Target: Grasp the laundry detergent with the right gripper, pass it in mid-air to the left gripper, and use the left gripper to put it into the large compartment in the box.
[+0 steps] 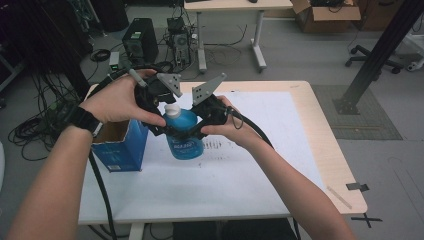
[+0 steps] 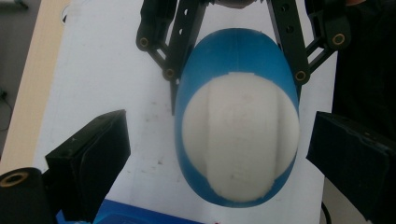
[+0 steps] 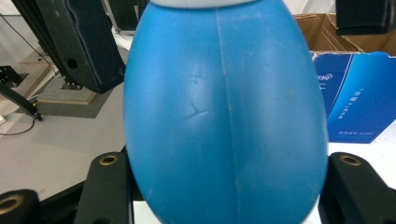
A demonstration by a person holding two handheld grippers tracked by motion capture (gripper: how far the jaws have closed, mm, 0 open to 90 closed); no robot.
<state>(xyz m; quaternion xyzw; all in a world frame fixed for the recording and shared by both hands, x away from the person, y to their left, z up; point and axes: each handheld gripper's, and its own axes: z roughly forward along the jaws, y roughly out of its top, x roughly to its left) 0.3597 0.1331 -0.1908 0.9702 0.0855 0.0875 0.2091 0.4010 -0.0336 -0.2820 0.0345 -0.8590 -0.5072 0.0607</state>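
Seemingly upright above the table (image 1: 260,165), the blue bottle (image 1: 183,134) points its white cap (image 1: 171,110) upward; the right gripper (image 1: 202,127) pinches its body, while the left gripper (image 1: 162,117) stands spread around the cap.

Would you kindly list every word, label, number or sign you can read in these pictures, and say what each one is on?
No text here can be quoted with confidence.
Blue bottle: a white printed line on its label, too small and blurred to read.
Blue box: white characters and a small logo on its side, too blurred to read.
White table sheet: faint dark marks beside the bottle, not legible.
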